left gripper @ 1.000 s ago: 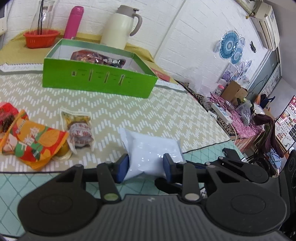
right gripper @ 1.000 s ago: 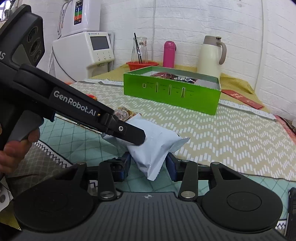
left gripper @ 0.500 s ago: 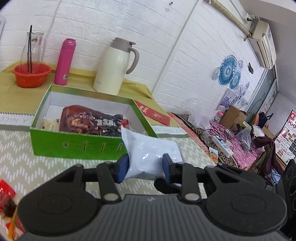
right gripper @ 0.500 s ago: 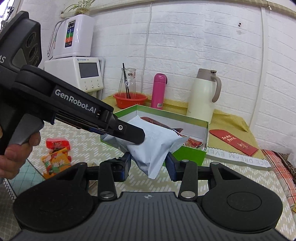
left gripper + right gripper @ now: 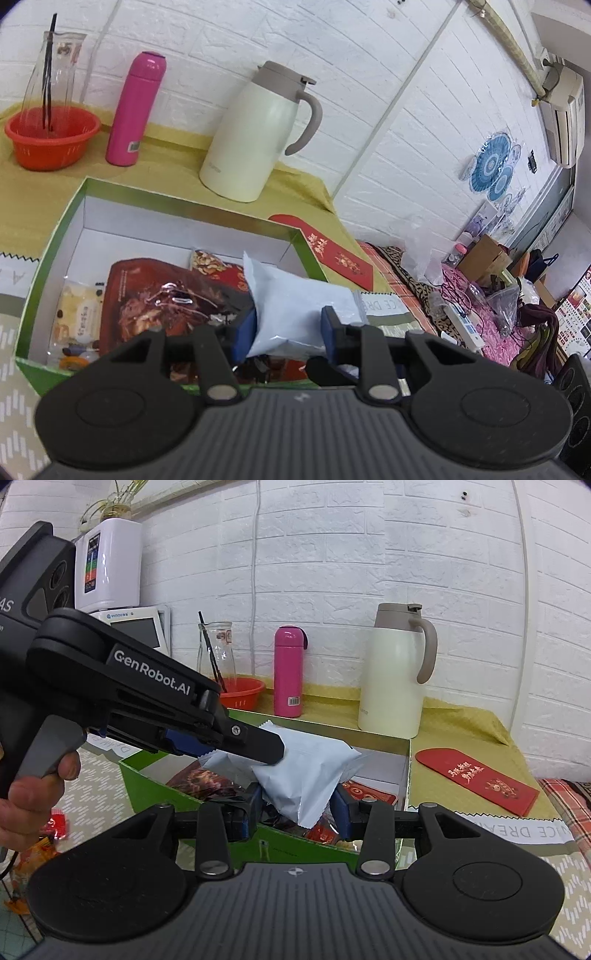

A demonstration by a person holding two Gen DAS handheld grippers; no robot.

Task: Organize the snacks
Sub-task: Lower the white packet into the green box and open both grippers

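White brick wall, yellow cloth [image 5: 177, 155]. Green box [image 5: 51, 240] holds a dark red packet [image 5: 147, 295]. Left gripper [image 5: 288, 332] and right gripper [image 5: 295, 808] both clamp one pale blue bag [image 5: 295, 306] above it.

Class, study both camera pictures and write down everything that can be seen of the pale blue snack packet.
The snack packet is pale blue-white, smooth and unprinted, seemingly plastic film, puffed like a pillow with crimped, zigzag-cut ends. It is off the table, tilted, above the open green box. The left gripper is shut on it; in the right wrist view its lower corner hangs between the fingers of the right gripper, which flank it.
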